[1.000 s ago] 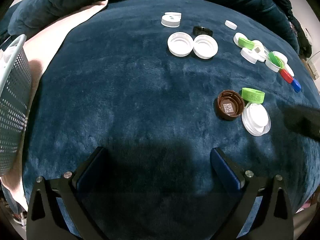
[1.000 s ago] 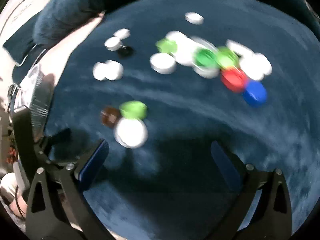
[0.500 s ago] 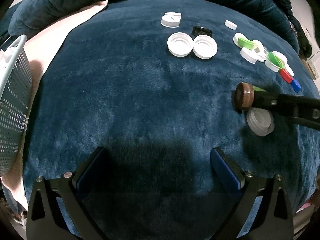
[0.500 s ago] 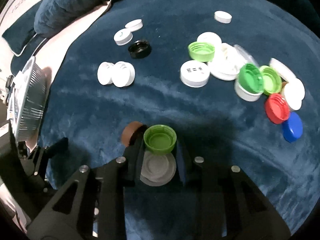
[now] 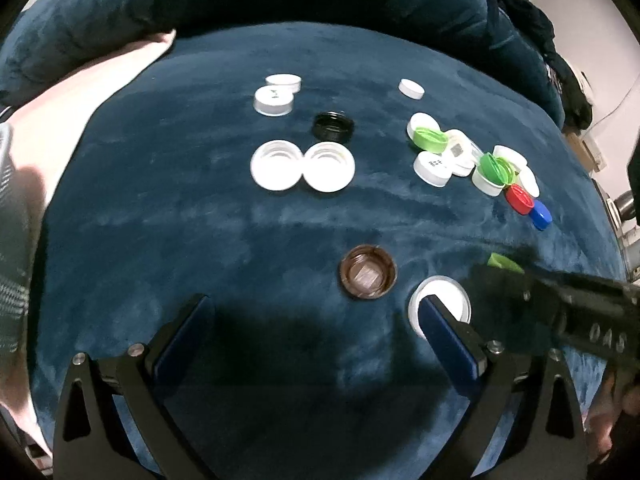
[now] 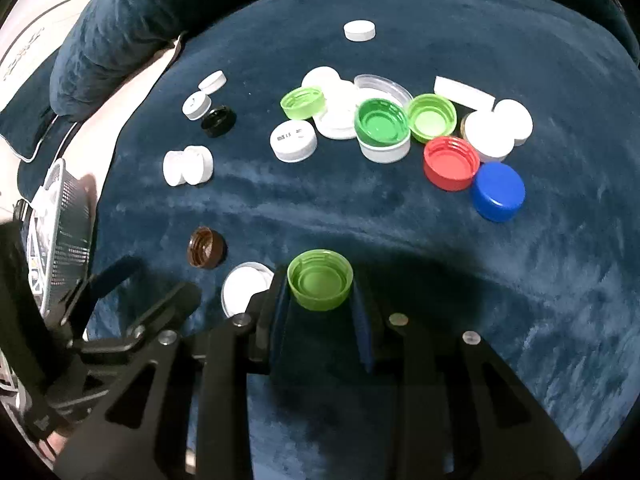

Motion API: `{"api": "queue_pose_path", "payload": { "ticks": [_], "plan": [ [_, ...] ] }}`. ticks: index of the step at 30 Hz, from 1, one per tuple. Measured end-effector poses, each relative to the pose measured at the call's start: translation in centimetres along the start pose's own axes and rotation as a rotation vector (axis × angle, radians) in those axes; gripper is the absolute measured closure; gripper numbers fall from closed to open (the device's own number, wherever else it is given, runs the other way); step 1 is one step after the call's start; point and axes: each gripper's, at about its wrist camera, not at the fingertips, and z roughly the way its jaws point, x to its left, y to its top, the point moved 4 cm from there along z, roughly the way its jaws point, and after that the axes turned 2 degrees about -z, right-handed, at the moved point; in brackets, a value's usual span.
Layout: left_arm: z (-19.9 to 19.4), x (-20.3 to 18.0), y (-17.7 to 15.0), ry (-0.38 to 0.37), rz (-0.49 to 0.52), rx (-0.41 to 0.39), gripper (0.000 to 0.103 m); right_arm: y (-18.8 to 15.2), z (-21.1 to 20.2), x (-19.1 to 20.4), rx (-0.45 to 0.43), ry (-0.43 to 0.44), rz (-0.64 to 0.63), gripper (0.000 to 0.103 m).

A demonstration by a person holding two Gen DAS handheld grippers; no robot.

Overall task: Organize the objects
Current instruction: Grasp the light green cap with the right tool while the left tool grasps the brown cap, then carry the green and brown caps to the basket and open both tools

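My right gripper point(image 6: 320, 294) is shut on a light green cap point(image 6: 320, 285), open side up, just above the dark blue blanket point(image 6: 360, 232). In the left wrist view that green cap point(image 5: 505, 262) peeks out past the black right gripper. A brown cap point(image 5: 368, 277) lies open side up on the blanket, between and just beyond my left gripper's fingers. My left gripper point(image 5: 312, 308) stands open with nothing in it. Its right finger overlaps a white lid point(image 5: 440, 298) in the picture. Both the brown cap point(image 6: 207, 247) and the white lid point(image 6: 244, 286) lie left of my right gripper.
A pile of white and green caps point(image 6: 384, 124) with a red cap point(image 6: 451, 162) and a blue cap point(image 6: 498, 190) lies farther back. Two white caps point(image 5: 302, 165), a black cap point(image 5: 333, 126) and other white caps lie apart. A grey mesh basket point(image 6: 64, 216) stands at the left.
My right gripper went from open to shut on the green cap. The brown cap, tipped on edge against it half a second ago, now lies flat to the left. The left gripper's view shifted.
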Motion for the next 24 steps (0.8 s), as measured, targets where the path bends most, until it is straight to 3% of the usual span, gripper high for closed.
{"api": "queue_pose_path", "payload": {
  "ticks": [7,9,11,15,24],
  "plan": [
    [2.8,-1.1,2.3,-0.039,-0.050,0.018,0.008,0.1,0.1,-0.7,0.002,0.006,0.002,0.073],
    [2.9,-1.1,2.2,-0.014,-0.046,0.006,0.035,0.0,0.1,-0.8,0.000,0.006,0.004,0.073],
    [2.9,-1.2,2.1,0.017,-0.020,-0.002,0.050,0.0,0.2,-0.8,0.001,0.007,0.001,0.073],
    [2.4,-0.8,2.1,0.010,-0.011,-0.007,0.072,0.2,0.1,-0.4,-0.003,0.004,-0.012,0.072],
    [-1.4,1.7,2.1,-0.027,-0.082,-0.027,0.072,0.8,-0.5,1.9,-0.029,0.020,-0.043,0.073]
  ]
}}
